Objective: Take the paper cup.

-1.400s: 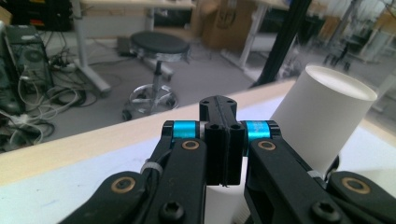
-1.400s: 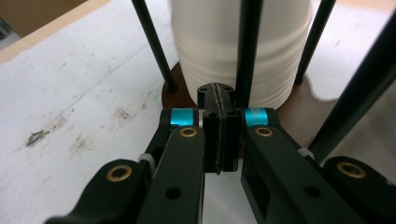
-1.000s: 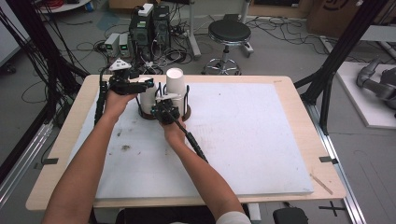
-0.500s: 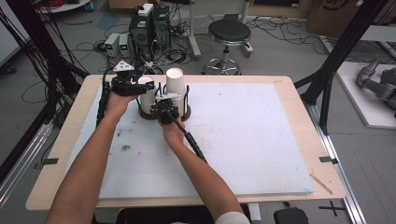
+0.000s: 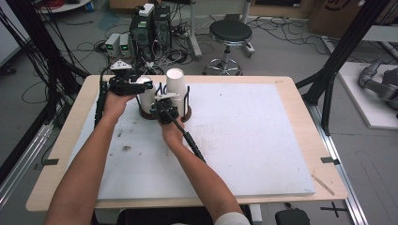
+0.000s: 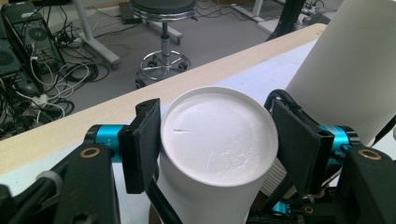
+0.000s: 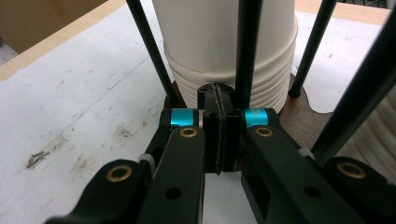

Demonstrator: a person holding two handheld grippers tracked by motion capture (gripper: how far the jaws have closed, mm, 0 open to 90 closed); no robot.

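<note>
- On the far left part of the table (image 5: 281,140), seen from the high view, my left tool (image 5: 126,84) sits at the top of the left cup stack (image 5: 146,96) and my right tool (image 5: 165,110) sits low against the holder (image 5: 184,115), in front of the right stack (image 5: 175,91). Both stacks stand upside down inside its black rods.
- In the left gripper view, my left tool (image 6: 215,140) is open around the top cup (image 6: 215,135), a pad (image 6: 144,140) on each side near the wall; I cannot tell whether they touch. I should close gently and evenly, since paper will likely crush, then lift straight up so that just one cup comes off and clears the neighbouring stack (image 6: 355,65).
- In the right gripper view, my right tool (image 7: 219,135) is pressed fully closed with nothing between its pads, its tip just before the ribbed stack (image 7: 224,56) and the brown base (image 7: 299,109). I judge it is there to steady the holder, so I would keep it low and still.
</note>
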